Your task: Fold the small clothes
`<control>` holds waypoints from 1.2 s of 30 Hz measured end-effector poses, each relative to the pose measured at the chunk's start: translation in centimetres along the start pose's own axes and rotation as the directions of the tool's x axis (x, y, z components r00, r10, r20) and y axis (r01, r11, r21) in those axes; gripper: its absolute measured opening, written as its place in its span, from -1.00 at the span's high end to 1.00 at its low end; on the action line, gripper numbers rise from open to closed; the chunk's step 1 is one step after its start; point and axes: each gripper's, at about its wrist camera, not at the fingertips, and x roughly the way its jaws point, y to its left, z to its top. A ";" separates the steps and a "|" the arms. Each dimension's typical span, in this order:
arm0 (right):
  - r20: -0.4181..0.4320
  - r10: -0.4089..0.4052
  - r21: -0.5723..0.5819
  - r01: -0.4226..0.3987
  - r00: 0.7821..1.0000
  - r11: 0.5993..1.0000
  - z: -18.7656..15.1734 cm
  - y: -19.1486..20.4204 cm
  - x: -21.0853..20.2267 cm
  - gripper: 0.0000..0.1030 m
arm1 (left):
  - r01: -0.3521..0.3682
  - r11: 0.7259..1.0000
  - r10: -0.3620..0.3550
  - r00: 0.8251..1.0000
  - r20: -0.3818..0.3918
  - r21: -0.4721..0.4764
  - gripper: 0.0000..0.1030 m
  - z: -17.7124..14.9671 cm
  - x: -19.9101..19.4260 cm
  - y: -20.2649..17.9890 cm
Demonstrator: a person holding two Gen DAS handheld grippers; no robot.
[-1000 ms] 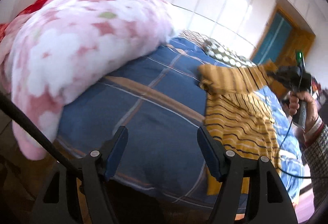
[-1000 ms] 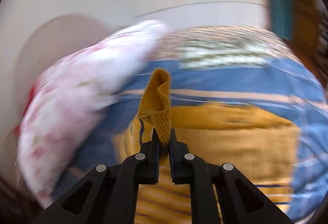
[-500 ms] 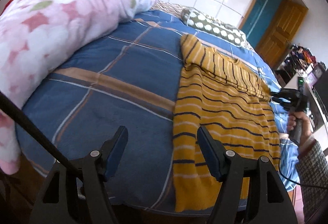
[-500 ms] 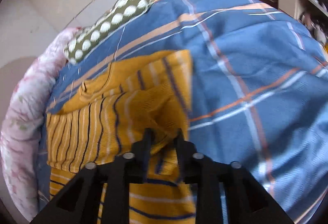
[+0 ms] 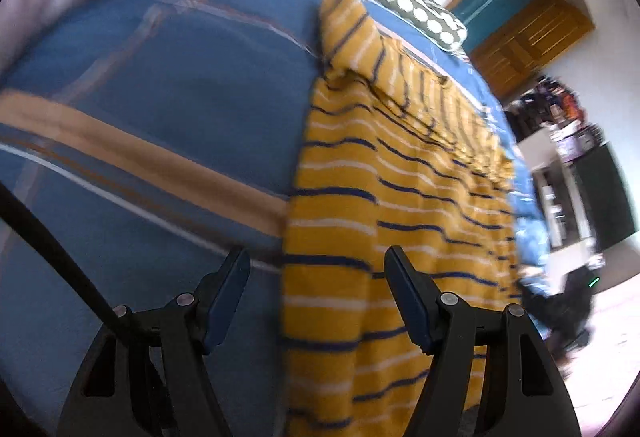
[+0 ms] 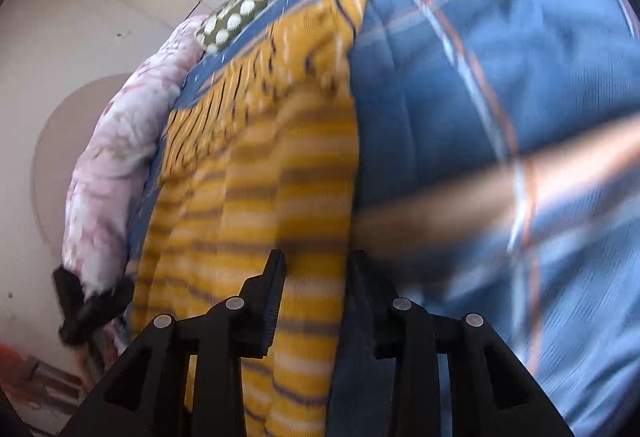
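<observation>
Here, a yellow sweater [image 5: 400,189] with navy and white stripes lies spread flat on a bed [image 5: 180,85] covered in blue plaid bedding. One sleeve is folded across the upper part of the sweater. The sweater's lower hem hangs over the near edge of the bed.

The left gripper [image 5: 316,297] is released, its two fingers spread wide and holding nothing. It hovers at the near edge of the bed, over the sweater's left side edge, with the edge showing between the fingers.

The right gripper [image 6: 318,297] is also released, its fingers parted and empty. It hovers over the sweater's opposite side edge, where yellow knit meets blue bedding. This view is blurred, so whether the fingers touch the cloth cannot be told.

Beyond the sweater, at the far end of the bed, lies a green pillow [image 5: 404,3] with white dots. A pink floral blanket [image 6: 120,157] is heaped along the bed on the sweater's left side.
</observation>
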 end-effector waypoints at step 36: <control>0.018 0.179 -0.068 -0.177 0.984 0.982 -10.5 3.3 -6.8 0.86 | 0.007 0.992 -0.016 0.997 0.074 0.122 0.85 -11.5 -7.6 -6.7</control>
